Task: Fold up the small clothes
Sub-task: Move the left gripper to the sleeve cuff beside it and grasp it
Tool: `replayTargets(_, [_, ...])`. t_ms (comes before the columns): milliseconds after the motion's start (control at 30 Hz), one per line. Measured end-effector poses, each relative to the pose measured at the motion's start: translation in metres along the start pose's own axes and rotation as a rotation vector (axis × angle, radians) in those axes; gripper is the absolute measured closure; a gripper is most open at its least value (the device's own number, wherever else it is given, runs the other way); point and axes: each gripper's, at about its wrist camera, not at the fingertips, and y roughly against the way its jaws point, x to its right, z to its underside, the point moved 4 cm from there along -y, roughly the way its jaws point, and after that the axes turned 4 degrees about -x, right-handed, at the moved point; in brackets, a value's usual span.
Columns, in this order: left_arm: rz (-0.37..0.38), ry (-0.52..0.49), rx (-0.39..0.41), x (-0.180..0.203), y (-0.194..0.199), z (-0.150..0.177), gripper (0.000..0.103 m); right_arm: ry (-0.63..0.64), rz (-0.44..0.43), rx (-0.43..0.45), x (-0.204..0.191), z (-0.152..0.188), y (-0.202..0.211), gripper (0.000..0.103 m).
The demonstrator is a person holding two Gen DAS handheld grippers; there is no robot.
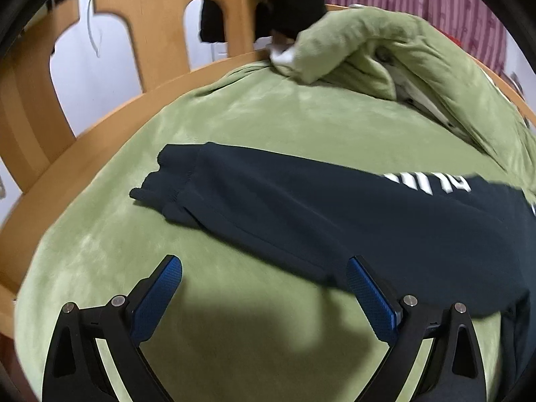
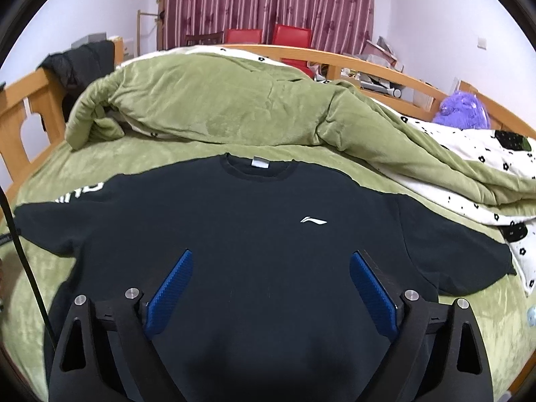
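A dark navy sweatshirt (image 2: 254, 234) lies flat and face up on the green bedspread (image 2: 140, 160), collar toward the far side, both sleeves spread out. A small white logo (image 2: 313, 221) marks its chest. My right gripper (image 2: 271, 264) hovers over the lower chest, jaws open, nothing between the blue pads (image 2: 171, 294). In the left wrist view the sleeve (image 1: 268, 207) with white lettering stretches across, its cuff (image 1: 167, 181) at the left. My left gripper (image 1: 264, 268) stands open over the bedspread (image 1: 234, 117) just below the sleeve, its right pad (image 1: 368, 298) overlapping the sleeve's edge.
A bunched green quilt (image 2: 217, 100) with white flowered lining (image 2: 469, 167) lies behind the sweatshirt. A wooden bed frame (image 1: 160, 16) rims the mattress. A dark garment (image 2: 80, 63) hangs on the headboard. A purple fluffy thing (image 2: 462, 110) and red chairs (image 2: 288, 38) sit far back.
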Motion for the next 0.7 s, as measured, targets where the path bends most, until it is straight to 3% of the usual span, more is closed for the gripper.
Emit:
replayTargets(133, [0.028,0.091,-0.031,-0.018,-0.027,-0.01,0.009,-0.009,-0.016,-0.029,-0.007,0.011,-0.02,0.012])
replayTargets(233, [0.046,0.156,-0.083,-0.027,-0.05,-0.012,0.016,0.015,0.042,-0.055,-0.012,0.024,-0.034,0.014])
replayTargets(300, [0.033,0.172,-0.062,-0.027,-0.053,-0.015,0.02,0.037,0.063,-0.059,-0.014,0.032,-0.038,0.015])
replayTargets(367, [0.011,0.167,-0.044,-0.025,-0.054,-0.018,0.037,0.055,0.086,-0.075,-0.014,0.039,-0.043,0.017])
replayTargets(433, [-0.009,0.146,-0.034,-0.02,-0.054,-0.023,0.073,0.056,0.093,-0.091,-0.01,0.044,-0.044,0.02])
replayTargets(500, [-0.024,0.116,-0.04,-0.013,-0.051,-0.028,0.091,0.039,0.09,-0.098,-0.002,0.047,-0.042,0.021])
replayTargets(700, [-0.012,0.038,0.015,0.023,-0.005,-0.055,0.094,-0.021,0.051,-0.082,0.018,0.042,-0.023,0.021])
